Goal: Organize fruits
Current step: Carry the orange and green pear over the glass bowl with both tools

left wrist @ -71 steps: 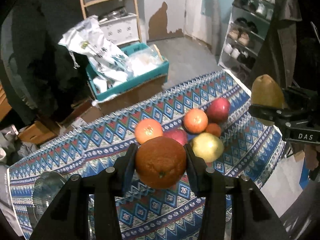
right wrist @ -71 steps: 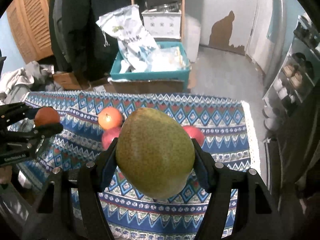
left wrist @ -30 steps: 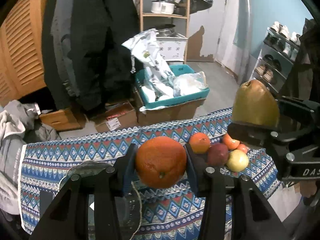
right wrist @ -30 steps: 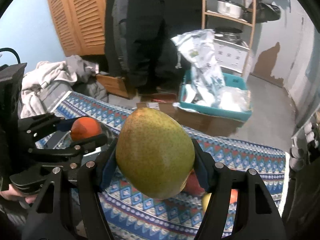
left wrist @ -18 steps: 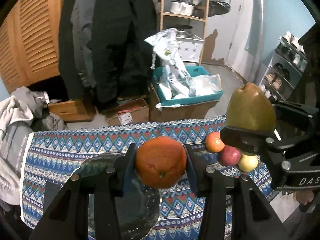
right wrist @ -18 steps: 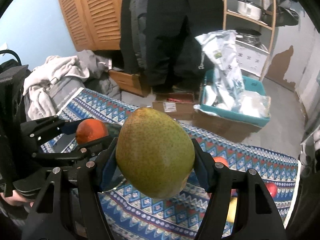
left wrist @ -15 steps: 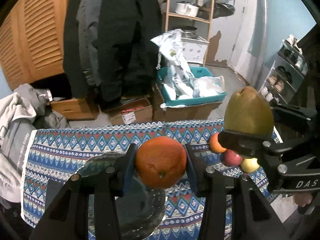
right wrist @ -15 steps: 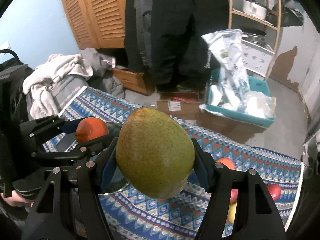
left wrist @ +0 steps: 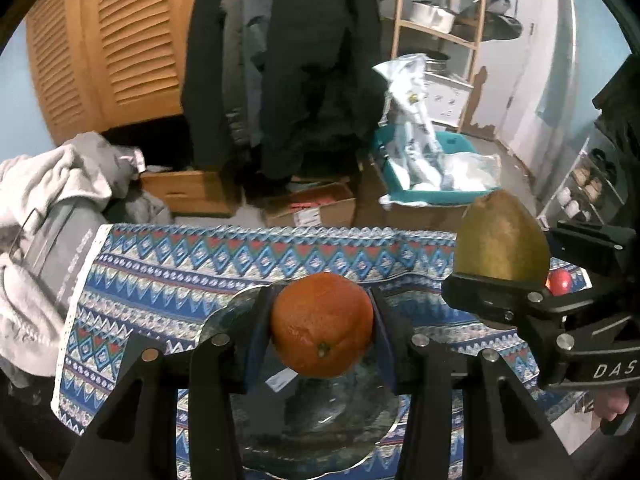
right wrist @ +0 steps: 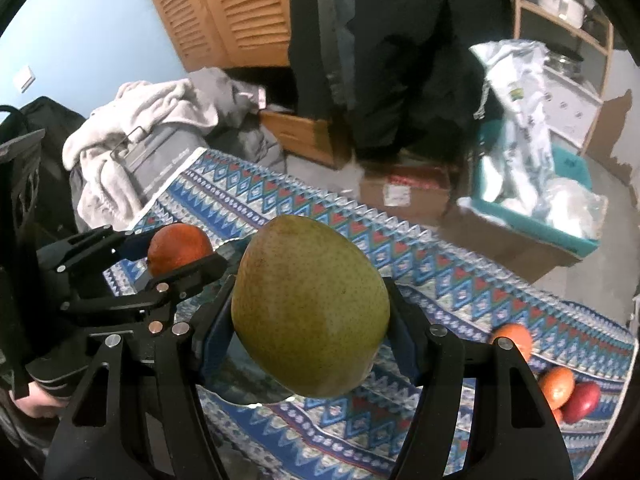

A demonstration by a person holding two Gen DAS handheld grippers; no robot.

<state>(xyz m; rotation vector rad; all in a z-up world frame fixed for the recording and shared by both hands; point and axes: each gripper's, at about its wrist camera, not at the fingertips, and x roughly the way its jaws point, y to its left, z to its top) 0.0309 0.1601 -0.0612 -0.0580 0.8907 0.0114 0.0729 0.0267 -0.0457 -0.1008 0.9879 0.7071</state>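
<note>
My left gripper [left wrist: 322, 336] is shut on an orange [left wrist: 322, 330] and holds it above a clear glass plate [left wrist: 320, 432] on the patterned tablecloth [left wrist: 200, 264]. My right gripper [right wrist: 310, 328] is shut on a green pear [right wrist: 310, 322], raised above the plate's right side [right wrist: 244, 384]. The pear [left wrist: 500, 240] and right gripper also show at the right of the left wrist view. The orange [right wrist: 180, 246] in the left gripper shows at the left of the right wrist view. Loose fruits lie at the table's right end: oranges [right wrist: 514, 338] and a red apple [right wrist: 582, 400].
Beyond the table's far edge are cardboard boxes [left wrist: 312, 208], a teal bin [left wrist: 432, 180] with plastic bags, hanging dark coats [left wrist: 304, 60] and a wooden shelf [left wrist: 436, 20]. Grey and white clothes [left wrist: 48, 208] are piled at the table's left end.
Both grippers have swung left with their fruits, away from the fruit pile. The glass plate now lies under the orange, and the pile has slid to the far right.
</note>
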